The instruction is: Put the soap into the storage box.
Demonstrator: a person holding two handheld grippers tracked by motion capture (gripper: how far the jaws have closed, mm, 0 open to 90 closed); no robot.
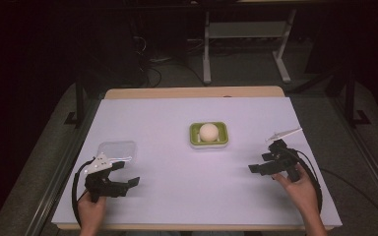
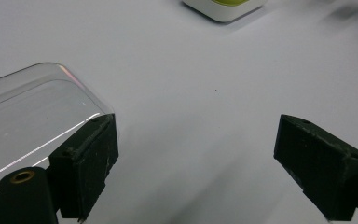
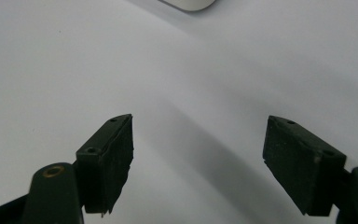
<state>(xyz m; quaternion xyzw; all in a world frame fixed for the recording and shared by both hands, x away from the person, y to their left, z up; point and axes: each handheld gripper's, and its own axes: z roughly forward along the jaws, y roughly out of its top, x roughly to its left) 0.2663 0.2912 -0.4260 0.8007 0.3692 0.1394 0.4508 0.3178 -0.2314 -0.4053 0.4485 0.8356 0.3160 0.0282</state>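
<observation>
Overhead and gripper-mounted views of the work surface as I see it from my remote station. The table point(image 1: 177, 187) carries a white sheet, with a strip of bare wood along its far edge. Near the centre, slightly toward 12 o'clock, stands a small dish point(image 1: 208, 134) with a green inner tray and a white outer rim; a pale round ball point(image 1: 208, 132) sits in it. At about 8 o'clock from the dish lies a clear plastic lid point(image 1: 117, 149), flat on the sheet.

The left gripper point(image 1: 120, 174) is held at the near left, at roughly 5 o'clock from the lid and just beside it. Its jaws stand wide apart with bare sheet between them. In the left gripper view the lid point(image 2: 28, 121) lies just past the left-hand jaw, and a corner of the dish point(image 2: 223, 9) appears at 12 o'clock.

The right gripper point(image 1: 270, 160) is held at the near right, at about 4 o'clock from the dish and well apart from it. Its jaws are likewise spread, holding nothing. In the right gripper view a white edge of the dish point(image 3: 189, 4) shows at 12 o'clock.

A hand point(image 1: 92, 209) grasps the left gripper; the other hand point(image 1: 302, 189) grasps the right.
</observation>
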